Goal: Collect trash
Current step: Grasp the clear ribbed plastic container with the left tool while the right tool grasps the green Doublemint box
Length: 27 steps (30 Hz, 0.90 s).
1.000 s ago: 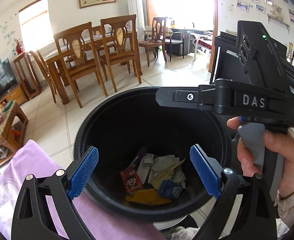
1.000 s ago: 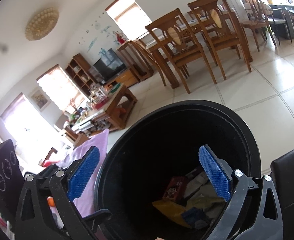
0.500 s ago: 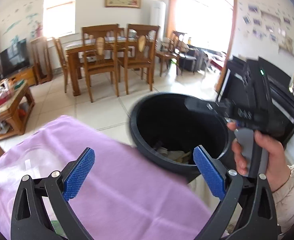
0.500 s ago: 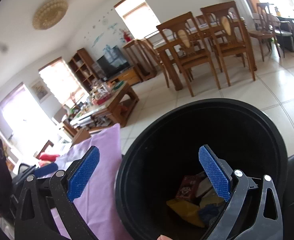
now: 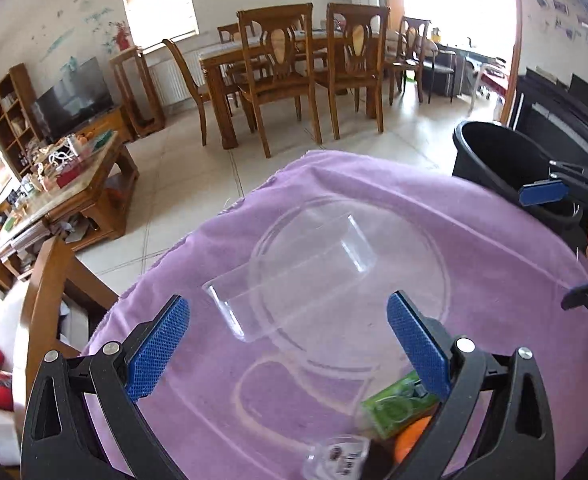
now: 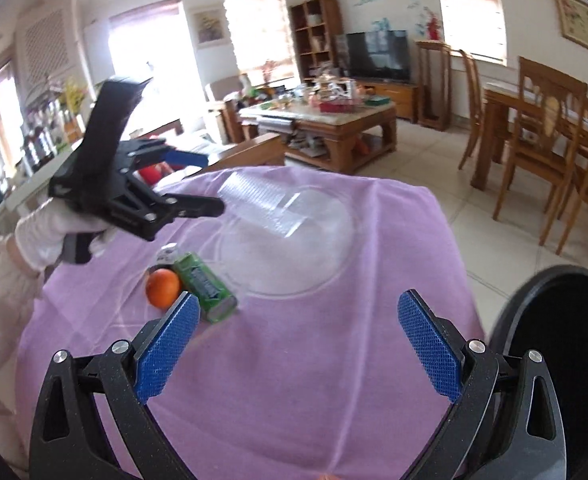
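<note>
Purple cloth point(image 6: 334, 360) covers the table; on it a green rectangular packet point(image 6: 205, 286) lies beside an orange fruit point(image 6: 163, 288), long axis running toward the far edge. The left gripper point(image 6: 197, 184), fingers apart and empty, hangs nearest; the right gripper point(image 6: 298, 348) is likewise open. A black bin point(image 6: 566, 340) waits beyond the right edge.

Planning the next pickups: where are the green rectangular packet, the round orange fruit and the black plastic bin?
green rectangular packet point(image 6: 205, 285), right wrist view, top face.
round orange fruit point(image 6: 163, 288), right wrist view, middle.
black plastic bin point(image 5: 478, 160), left wrist view, outer wall.
</note>
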Each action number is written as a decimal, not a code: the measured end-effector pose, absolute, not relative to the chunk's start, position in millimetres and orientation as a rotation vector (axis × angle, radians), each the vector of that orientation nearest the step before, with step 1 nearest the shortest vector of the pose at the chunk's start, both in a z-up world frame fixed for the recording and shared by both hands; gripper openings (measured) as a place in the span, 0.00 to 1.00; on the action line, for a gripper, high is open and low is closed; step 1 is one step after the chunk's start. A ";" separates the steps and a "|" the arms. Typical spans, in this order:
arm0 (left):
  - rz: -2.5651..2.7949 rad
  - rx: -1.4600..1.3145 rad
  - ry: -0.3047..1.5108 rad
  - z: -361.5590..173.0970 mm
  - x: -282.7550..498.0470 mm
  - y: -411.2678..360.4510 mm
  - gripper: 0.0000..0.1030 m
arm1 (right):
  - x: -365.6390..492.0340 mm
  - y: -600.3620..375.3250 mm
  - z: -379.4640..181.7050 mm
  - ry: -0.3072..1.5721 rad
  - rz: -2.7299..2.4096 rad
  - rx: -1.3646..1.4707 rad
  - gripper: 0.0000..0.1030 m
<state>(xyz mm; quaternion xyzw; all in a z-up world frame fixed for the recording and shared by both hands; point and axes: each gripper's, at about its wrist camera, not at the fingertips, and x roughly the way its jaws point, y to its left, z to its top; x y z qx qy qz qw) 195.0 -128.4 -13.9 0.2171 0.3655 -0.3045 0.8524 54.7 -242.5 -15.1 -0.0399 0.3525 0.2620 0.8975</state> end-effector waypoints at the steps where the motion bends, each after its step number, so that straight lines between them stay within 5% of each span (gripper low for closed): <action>1: -0.658 0.483 0.775 -17.5 197.9 -127.7 0.95 | 58.5 -229.2 -17.2 0.736 0.556 -0.127 0.95; 4: -0.715 0.579 0.769 -26.8 205.0 -131.9 0.95 | 67.9 -193.0 -25.0 0.758 0.596 -0.228 0.92; 8: -0.752 0.659 0.756 -40.4 208.7 -132.6 0.95 | 83.4 -161.9 -37.3 0.808 0.617 -0.290 0.67; 18: -0.856 0.596 0.818 -57.1 214.6 -136.3 0.93 | 103.2 -118.4 -48.0 0.857 0.693 -0.385 0.61; 21: -0.868 0.477 0.877 -58.0 221.5 -128.7 0.73 | 107.2 -107.1 -50.2 0.861 0.715 -0.380 0.39; 25: -0.779 0.399 0.875 -54.0 228.1 -114.9 0.40 | 116.5 -103.6 -49.4 0.882 0.712 -0.345 0.34; 27: -0.756 0.340 0.891 -51.3 231.0 -107.2 0.37 | 119.7 -105.3 -47.9 0.897 0.704 -0.317 0.32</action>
